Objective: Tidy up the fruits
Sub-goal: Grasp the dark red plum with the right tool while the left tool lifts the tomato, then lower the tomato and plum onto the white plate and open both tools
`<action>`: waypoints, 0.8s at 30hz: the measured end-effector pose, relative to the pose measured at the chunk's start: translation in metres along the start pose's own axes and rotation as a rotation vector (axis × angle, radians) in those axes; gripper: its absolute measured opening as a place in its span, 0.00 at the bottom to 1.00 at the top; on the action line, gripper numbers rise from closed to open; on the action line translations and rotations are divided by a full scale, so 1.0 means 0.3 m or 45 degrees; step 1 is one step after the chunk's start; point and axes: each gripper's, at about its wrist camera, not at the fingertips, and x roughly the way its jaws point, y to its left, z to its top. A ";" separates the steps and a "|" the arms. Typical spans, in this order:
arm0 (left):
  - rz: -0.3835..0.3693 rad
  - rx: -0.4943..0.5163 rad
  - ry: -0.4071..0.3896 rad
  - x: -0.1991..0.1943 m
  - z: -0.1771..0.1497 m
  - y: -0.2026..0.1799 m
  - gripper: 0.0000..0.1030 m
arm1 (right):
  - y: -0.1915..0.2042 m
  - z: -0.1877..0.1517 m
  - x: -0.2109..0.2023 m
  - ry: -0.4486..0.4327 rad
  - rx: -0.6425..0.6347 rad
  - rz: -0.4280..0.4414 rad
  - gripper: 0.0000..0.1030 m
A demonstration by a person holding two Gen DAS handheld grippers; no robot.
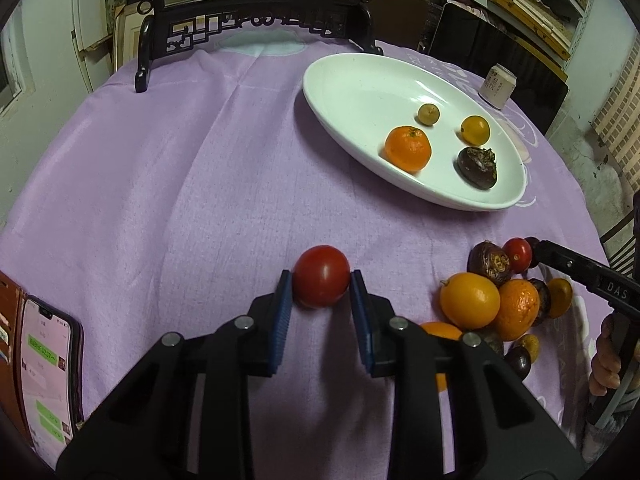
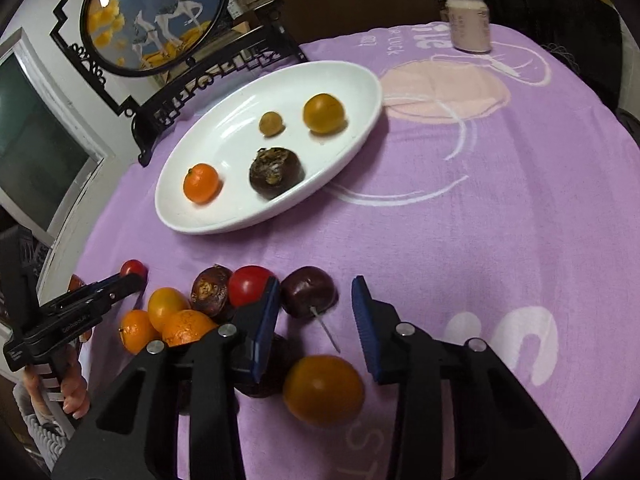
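1. While pinching the red tomato (image 1: 321,276) on the cloth, left gripper (image 1: 320,280): plate (image 1: 340,80) far ahead, to the right.
2. Right gripper (image 2: 316,300): spread around the dark plum (image 2: 308,290), pads clear.

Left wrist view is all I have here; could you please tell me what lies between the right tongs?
Observer: A dark purple round fruit with a pale stem lies between the right tongs. The jaws are open and the right pad is clear of it.
Operator: Thank you. Is anything lying nearer that camera?
Observer: Yes, a round orange-yellow fruit lies on the purple cloth below the pads, apart from the purple one.
Operator: And what does the black carved stand hold?
Observer: A round painted panel with white deer.
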 end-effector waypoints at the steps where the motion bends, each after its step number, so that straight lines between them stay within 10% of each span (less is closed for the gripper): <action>1: 0.006 0.006 -0.004 0.001 0.000 -0.002 0.28 | 0.007 0.002 0.004 -0.001 -0.016 -0.005 0.34; 14: -0.004 0.003 -0.077 -0.033 0.015 0.000 0.28 | 0.018 -0.014 -0.085 -0.095 -0.031 0.017 0.29; 24: -0.007 0.029 -0.176 -0.050 0.271 -0.100 0.28 | 0.060 0.150 -0.168 -0.244 -0.033 0.016 0.30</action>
